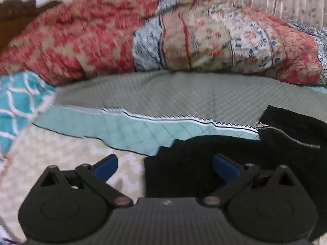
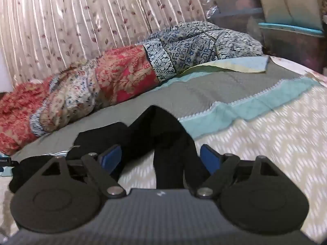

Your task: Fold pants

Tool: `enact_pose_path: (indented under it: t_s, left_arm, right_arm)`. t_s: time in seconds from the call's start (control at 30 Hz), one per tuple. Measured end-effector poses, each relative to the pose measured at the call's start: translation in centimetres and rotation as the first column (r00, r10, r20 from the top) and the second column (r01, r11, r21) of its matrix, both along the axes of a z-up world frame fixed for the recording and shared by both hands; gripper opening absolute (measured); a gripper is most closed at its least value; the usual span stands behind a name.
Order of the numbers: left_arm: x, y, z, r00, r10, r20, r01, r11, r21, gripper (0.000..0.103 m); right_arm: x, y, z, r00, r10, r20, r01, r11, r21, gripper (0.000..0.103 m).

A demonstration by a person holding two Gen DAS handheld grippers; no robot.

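Black pants (image 1: pixel 214 155) with a silver zipper (image 1: pixel 286 135) lie on the bed, at the lower right of the left wrist view. My left gripper (image 1: pixel 165 166) is open, its right blue pad over the pants' edge, its left pad over the cream bedding. In the right wrist view the pants (image 2: pixel 163 134) lie rumpled, a leg running toward the camera between the fingers. My right gripper (image 2: pixel 161 157) is open and straddles that leg without closing on it.
A rolled patchwork quilt (image 1: pixel 143 36) (image 2: pixel 102 85) lies along the far side of the bed before a floral curtain (image 2: pixel 81 20). A grey and teal quilted cover (image 1: pixel 163 98) tops cream bedding (image 2: pixel 265 143). A teal pillow (image 1: pixel 18 102) sits left. Storage bins (image 2: pixel 286 30) stand at the right.
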State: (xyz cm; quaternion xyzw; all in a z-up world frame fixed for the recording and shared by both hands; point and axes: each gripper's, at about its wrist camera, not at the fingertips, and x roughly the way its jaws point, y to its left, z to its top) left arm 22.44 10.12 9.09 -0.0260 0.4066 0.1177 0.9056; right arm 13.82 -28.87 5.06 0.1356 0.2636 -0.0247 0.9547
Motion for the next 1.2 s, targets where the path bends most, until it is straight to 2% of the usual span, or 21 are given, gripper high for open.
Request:
enact_pose_path:
  t_s: [0.07,0.1,0.17,0.2,0.23,0.27,0.3,0.4,0.5,0.57,0.63,0.7,0.73,0.77,0.8,0.83,0.87,0.9,0.97,1.07,1.2]
  left_arm:
    - [0.6,0.4,-1.7,1.0,-0.018,-0.008,0.017,0.999,-0.041,0.056]
    - [0.7,0.4,-2.3,1.0,-0.016,-0.006,0.016,0.999,-0.049,0.049]
    - [0.4,0.5,-2.4,0.999,-0.031,0.03,0.033,0.998,-0.06,0.043]
    - [0.1,0.4,-2.0,0.998,-0.042,0.043,0.045,0.997,-0.063,0.039]
    - [-0.2,0.2,-1.3,0.997,-0.055,0.06,0.059,0.996,-0.067,0.037]
    - [-0.9,0.2,0.0,0.994,-0.07,0.084,0.077,0.994,-0.079,0.027]
    - [-1.8,0.3,1.3,0.989,-0.091,0.116,0.103,0.99,-0.096,0.023]
    - [-6.0,1.7,5.1,0.961,-0.113,0.253,0.161,0.97,-0.18,0.023]
    - [-11.9,3.4,7.6,0.92,-0.105,0.377,0.203,0.952,-0.23,0.023]
    - [-15.6,4.5,7.4,0.91,-0.095,0.404,0.212,0.943,-0.256,0.024]
    - [-19.0,5.7,6.2,0.918,-0.078,0.389,0.201,0.937,-0.286,0.029]
    - [-21.9,6.3,4.4,0.945,-0.072,0.32,0.177,0.934,-0.312,0.041]
    - [-23.0,6.3,3.5,0.957,-0.064,0.284,0.158,0.933,-0.322,0.043]
    - [-24.3,6.3,2.7,0.971,-0.052,0.234,0.13,0.935,-0.331,0.051]
    - [-25.3,6.6,2.4,0.977,-0.04,0.211,0.112,0.933,-0.343,0.054]
    - [-26.8,7.0,1.9,0.979,-0.028,0.204,0.101,0.929,-0.356,0.056]
    - [-28.1,7.3,1.5,0.98,-0.009,0.198,0.084,0.923,-0.375,0.064]
    - [-28.7,7.8,1.6,0.982,0.013,0.188,0.066,0.913,-0.403,0.076]
    - [-29.6,9.0,1.6,0.982,0.046,0.184,0.043,0.892,-0.45,0.083]
    - [-30.0,10.1,1.4,0.98,0.088,0.176,0.015,0.861,-0.509,0.091]
    - [-28.9,9.9,-1.2,0.99,0.076,0.121,0.014,0.791,-0.612,0.096]
  right_arm:
    - [3.3,0.0,-0.4,0.998,0.048,-0.04,-0.051,0.997,-0.064,0.087]
    - [5.3,-0.7,-0.7,0.996,0.057,-0.07,-0.062,0.996,-0.066,0.088]
    - [8.5,-1.4,-1.8,0.99,0.049,-0.131,-0.059,0.995,-0.076,0.087]
    - [9.5,-1.9,-2.3,0.986,0.053,-0.16,-0.066,0.995,-0.074,0.079]
    - [10.3,-2.3,-2.8,0.979,0.064,-0.192,-0.076,0.996,-0.054,0.042]
    - [10.9,-2.8,-2.9,0.971,0.08,-0.225,-0.083,0.997,-0.004,0.019]
    - [10.7,-3.2,-2.4,0.973,0.081,-0.218,-0.072,0.996,0.049,0.01]
    - [7.1,-3.5,2.0,0.995,0.088,-0.045,-0.086,0.995,0.056,0.009]
    - [0.6,-5.3,7.1,0.988,0.096,0.121,-0.106,0.991,0.083,0.009]
    - [-4.7,-6.6,9.6,0.976,0.094,0.196,-0.103,0.994,0.036,0.009]
    - [-9.3,-7.5,10.8,0.968,0.102,0.23,-0.103,0.995,-0.008,0.01]
    - [-13.5,-8.2,10.7,0.968,0.121,0.221,-0.112,0.992,-0.051,0.01]
    - [-14.6,-8.2,10.5,0.974,0.125,0.19,-0.114,0.991,-0.071,0.012]
    - [-16.8,-8.0,9.4,0.982,0.122,0.143,-0.109,0.989,-0.095,0.014]
    - [-17.5,-7.7,8.4,0.99,0.112,0.083,-0.104,0.989,-0.101,0.015]
    - [-17.3,-7.5,7.6,0.995,0.102,0.023,-0.099,0.99,-0.097,0.024]
    - [-18.3,-7.5,6.0,0.996,0.073,-0.043,-0.077,0.993,-0.088,0.033]
    - [-19.1,-7.6,4.8,0.995,0.039,-0.091,-0.046,0.996,-0.073,0.051]
    - [-20.2,-7.8,2.9,0.988,-0.015,-0.154,0.012,1.0,-0.021,0.054]
    - [-20.9,-8.4,2.3,0.988,-0.086,-0.132,0.1,0.99,0.103,0.056]
    - [-21.0,-10.3,3.0,0.98,-0.179,-0.081,0.193,0.957,0.218,0.057]
